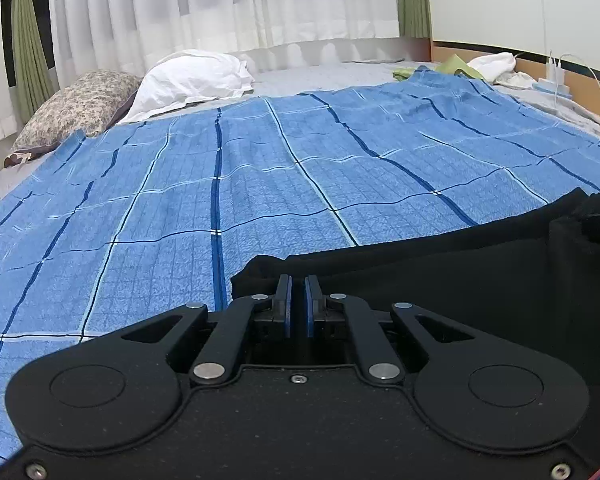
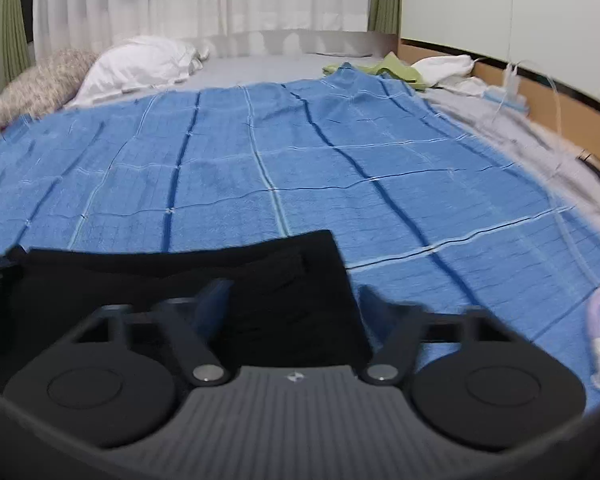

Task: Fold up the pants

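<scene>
From the left wrist, the left gripper has its blue pads nearly together at the near left corner of the black pants lying on the blue checked blanket, whether pinching cloth I cannot tell, while from the right wrist, the right gripper is spread wide over the pants' right corner.

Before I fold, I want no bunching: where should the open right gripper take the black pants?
Judging from the right wrist view, grip the pants at the near right corner, where the cloth's side edge lies flat on the blue blanket. Bring the right gripper straight forward, low.
</scene>
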Demonstrator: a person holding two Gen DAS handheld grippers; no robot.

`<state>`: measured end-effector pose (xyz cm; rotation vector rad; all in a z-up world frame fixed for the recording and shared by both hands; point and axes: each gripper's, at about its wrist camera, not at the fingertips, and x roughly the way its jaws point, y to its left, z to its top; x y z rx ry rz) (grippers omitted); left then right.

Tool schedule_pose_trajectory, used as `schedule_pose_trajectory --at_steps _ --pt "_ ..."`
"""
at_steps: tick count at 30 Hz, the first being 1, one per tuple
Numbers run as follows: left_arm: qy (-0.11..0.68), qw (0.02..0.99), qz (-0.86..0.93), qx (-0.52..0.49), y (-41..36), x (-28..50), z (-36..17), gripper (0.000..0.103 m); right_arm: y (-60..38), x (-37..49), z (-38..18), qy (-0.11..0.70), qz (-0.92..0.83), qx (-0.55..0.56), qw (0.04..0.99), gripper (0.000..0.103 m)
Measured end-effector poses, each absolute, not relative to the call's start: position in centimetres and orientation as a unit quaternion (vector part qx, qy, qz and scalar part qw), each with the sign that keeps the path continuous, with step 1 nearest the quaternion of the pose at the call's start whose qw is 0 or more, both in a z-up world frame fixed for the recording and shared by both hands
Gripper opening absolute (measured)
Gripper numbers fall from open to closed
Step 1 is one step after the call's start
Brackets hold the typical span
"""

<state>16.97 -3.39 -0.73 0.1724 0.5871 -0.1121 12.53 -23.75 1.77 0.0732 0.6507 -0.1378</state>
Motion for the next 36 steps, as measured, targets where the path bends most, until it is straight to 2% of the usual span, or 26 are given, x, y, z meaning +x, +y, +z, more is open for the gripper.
schedule_pose_trajectory --at_steps 1,2,5,6,8,9,12,16,23,32,36 --pt "0.288 0.952 -0.056 0.084 -3.3 16.9 -0.8 0.008 -23.8 12.3 1.7 0.315 -0.066 0.050 0.945 0.041" --pt "0.287 0.953 -0.056 0.083 -3.2 16.8 -0.8 0.008 -23.7 11.8 1.8 0.305 -0.076 0.046 0.948 0.039" --pt "0.286 0.953 -0.059 0.077 -3.1 16.9 -1.0 0.009 -23.1 10.7 1.3 0.283 -0.095 0.011 0.954 0.039" --pt "0.285 0.954 -0.060 0.074 -3.0 16.9 -1.0 0.009 -23.2 10.6 0.8 0.288 -0.095 0.008 0.953 0.043" --pt "0.286 0.954 -0.061 0.068 -2.8 17.0 -0.9 0.009 -23.9 11.0 0.0 0.292 -0.098 0.021 0.951 0.056" --pt "0.287 0.954 -0.061 0.068 -2.8 17.0 -0.9 0.009 -24.4 11.1 0.1 0.292 -0.097 0.034 0.951 0.057" --pt "0.287 0.953 -0.065 0.066 -2.6 17.0 -0.7 0.010 -25.2 10.7 0.9 0.292 -0.107 0.048 0.949 0.075" --pt "0.293 0.951 -0.095 0.011 -1.2 16.5 0.3 0.044 -23.0 7.5 2.6 0.243 -0.117 -0.010 0.963 0.084" --pt "0.316 0.945 -0.079 0.013 -0.2 13.7 2.2 0.045 -16.4 2.2 3.7 0.192 -0.067 -0.085 0.975 0.085" --pt "0.339 0.939 -0.058 0.019 -0.1 7.8 1.8 0.049 -13.7 0.6 0.4 0.257 0.006 -0.080 0.963 0.085" --pt "0.347 0.936 -0.049 0.021 -0.2 5.6 1.3 0.050 -13.9 -0.5 0.0 0.254 0.003 -0.068 0.965 0.086"
